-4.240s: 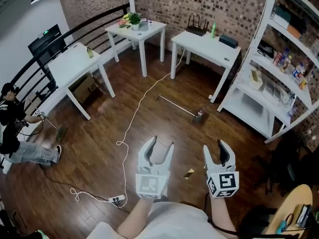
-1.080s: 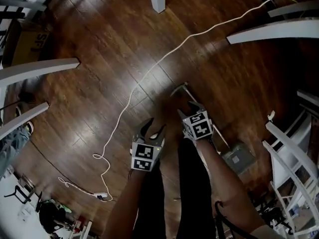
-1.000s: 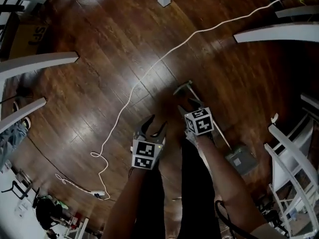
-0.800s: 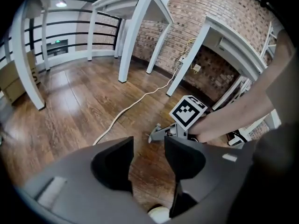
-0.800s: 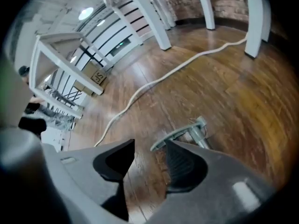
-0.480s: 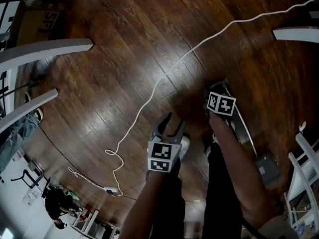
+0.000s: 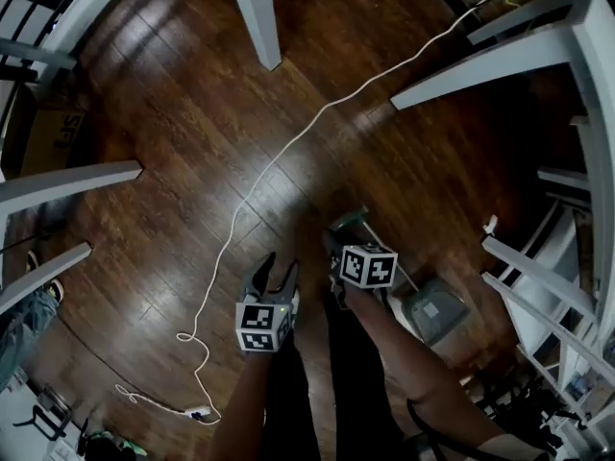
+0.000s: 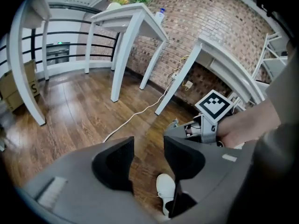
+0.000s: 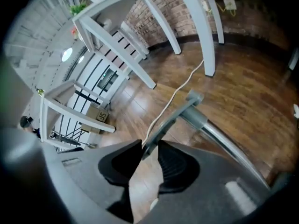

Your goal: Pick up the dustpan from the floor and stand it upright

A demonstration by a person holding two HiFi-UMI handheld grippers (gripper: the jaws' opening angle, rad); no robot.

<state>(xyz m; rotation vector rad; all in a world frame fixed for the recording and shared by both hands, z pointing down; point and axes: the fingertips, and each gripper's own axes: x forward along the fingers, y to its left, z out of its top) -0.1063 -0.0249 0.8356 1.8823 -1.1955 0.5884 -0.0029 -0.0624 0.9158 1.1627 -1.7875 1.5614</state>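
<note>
The dustpan lies by the shelf, its grey pan [image 7: 434, 312] on the floor and its long metal pole [image 7: 405, 279] slanting up to a grey handle grip [image 7: 350, 221]. My right gripper [image 7: 340, 245] is shut on that grip; in the right gripper view the grip [image 9: 169, 121] is pinched between the jaws of my right gripper [image 9: 149, 148], and the pole [image 9: 224, 143] runs off to the right. My left gripper [image 7: 275, 265] hangs to the left of the handle, apart from it. Its jaws [image 8: 148, 146] stand close together with nothing between them.
A white cable [image 7: 288, 142] crosses the wooden floor to a power strip [image 7: 197, 413]. White table legs [image 7: 258, 12] [image 7: 72, 182] stand around, a white shelf unit [image 7: 543, 277] is at the right, a cardboard box [image 7: 48, 128] at the left. The person's shoe [image 8: 166, 190] is below my left gripper.
My right gripper rolled, closed on the handle grip and came up with it. The left gripper also rose, still holding nothing. The head view shifted.
</note>
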